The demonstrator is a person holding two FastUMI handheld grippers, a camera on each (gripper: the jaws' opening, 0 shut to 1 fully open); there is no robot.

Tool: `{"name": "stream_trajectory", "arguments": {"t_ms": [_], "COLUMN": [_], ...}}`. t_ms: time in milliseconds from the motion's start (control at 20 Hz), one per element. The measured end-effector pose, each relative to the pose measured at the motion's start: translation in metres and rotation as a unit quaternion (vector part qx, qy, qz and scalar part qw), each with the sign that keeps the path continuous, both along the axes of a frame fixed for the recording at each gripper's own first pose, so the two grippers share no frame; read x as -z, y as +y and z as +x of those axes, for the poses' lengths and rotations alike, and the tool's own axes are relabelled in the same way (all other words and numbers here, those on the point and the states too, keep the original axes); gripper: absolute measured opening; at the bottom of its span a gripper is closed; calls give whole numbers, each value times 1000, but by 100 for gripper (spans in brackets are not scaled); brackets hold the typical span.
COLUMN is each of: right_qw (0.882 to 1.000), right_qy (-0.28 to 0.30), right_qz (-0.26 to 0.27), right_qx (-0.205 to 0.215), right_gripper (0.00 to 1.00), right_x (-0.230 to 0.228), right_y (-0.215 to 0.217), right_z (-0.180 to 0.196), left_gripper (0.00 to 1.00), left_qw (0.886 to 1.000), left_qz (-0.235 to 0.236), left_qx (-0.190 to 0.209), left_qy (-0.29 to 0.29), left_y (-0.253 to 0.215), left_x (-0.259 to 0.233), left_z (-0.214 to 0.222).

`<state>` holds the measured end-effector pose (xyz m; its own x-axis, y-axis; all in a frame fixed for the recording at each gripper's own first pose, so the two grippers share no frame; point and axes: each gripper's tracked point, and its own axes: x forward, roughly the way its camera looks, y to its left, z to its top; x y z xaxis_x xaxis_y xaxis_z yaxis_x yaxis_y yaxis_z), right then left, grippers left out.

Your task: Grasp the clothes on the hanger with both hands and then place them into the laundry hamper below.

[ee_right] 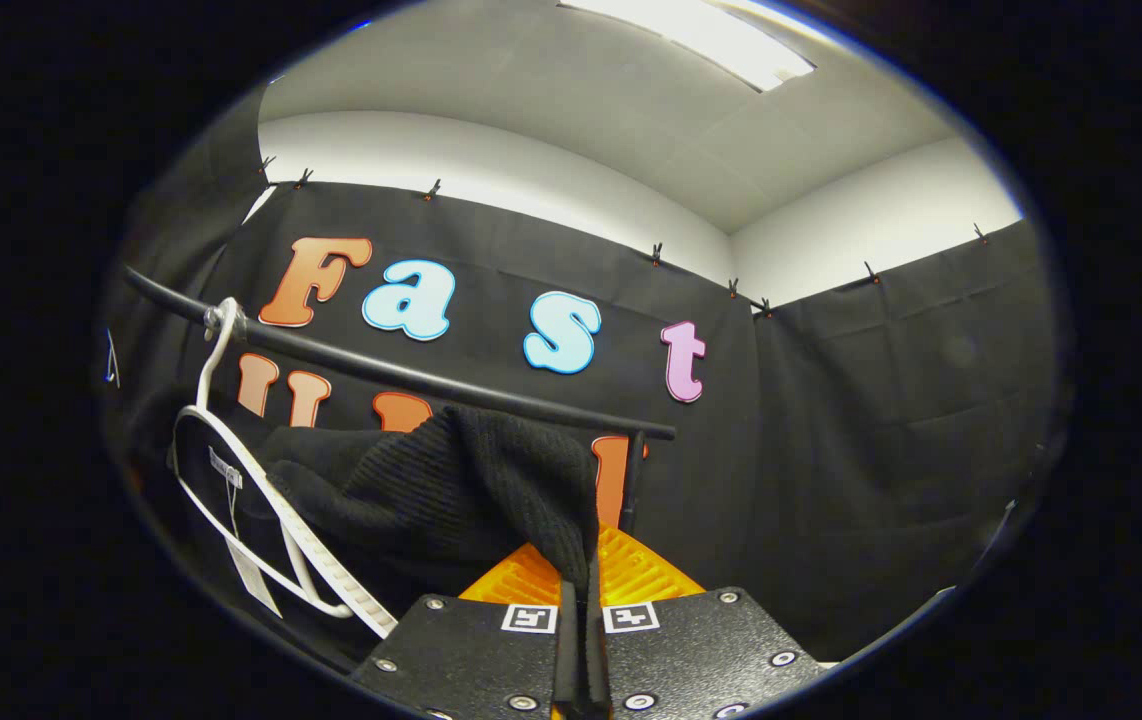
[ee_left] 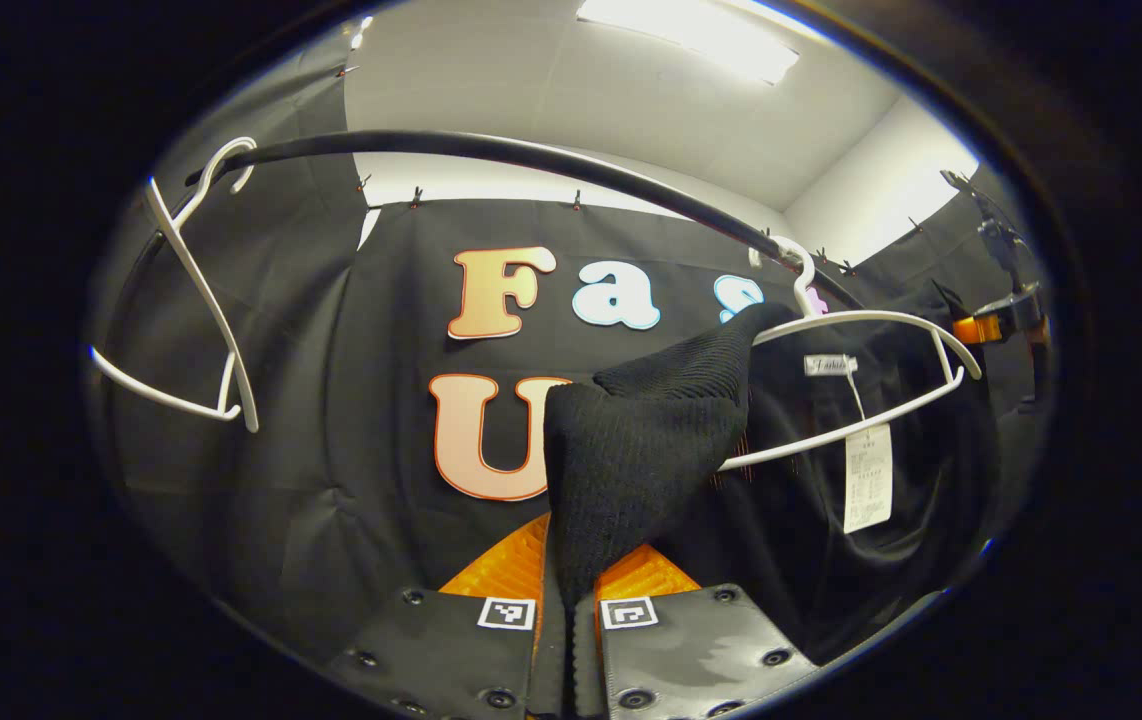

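Garment: black knit top (ee_left: 646, 440) half off a white hanger (ee_left: 881, 330) on the rail (ee_left: 491, 150).
Left gripper (ee_left: 569, 610): you pinch its left shoulder.
Right gripper (ee_right: 581, 620): you pinch the right shoulder.
Lie: the cloth stretches sideways between your hands, both equally near; the hamper must be below.

Two white hangers (ee_left: 193, 290) (ee_left: 861, 380), one black garment (ee_left: 641, 440), one rail (ee_left: 491, 150).

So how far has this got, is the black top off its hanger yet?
Done: both grasps. The left hand-held gripper and the right hand-held gripper each pinch the black knit garment. In hand: pulling it off; part still drapes over the white hanger on the rail. Left: lowering it into the hamper.
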<state>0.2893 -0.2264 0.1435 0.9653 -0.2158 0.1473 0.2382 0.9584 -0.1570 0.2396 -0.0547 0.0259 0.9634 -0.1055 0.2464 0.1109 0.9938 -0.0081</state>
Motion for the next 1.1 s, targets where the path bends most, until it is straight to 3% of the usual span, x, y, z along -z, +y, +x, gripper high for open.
{"name": "stream_trajectory", "arguments": {"t_ms": [400, 700, 1100], "right_qw": [997, 997, 994], "right_qy": [38, 48, 52], "right_qz": [60, 45, 65], "right_qx": [-10, -39, -66], "right_gripper": [2, 2, 2], "right_x": [93, 116, 136], "right_y": [20, 70, 109], "right_z": [-44, -70, -88], "left_gripper": [10, 10, 10], "left_qw": [999, 996, 996], "left_qz": [-8, 7, 24], "left_qx": [-25, -69, -72], "left_qy": [-47, -61, -40], "left_y": [24, 48, 56], "left_x": [-55, -81, -75], "left_z": [18, 41, 81]}}
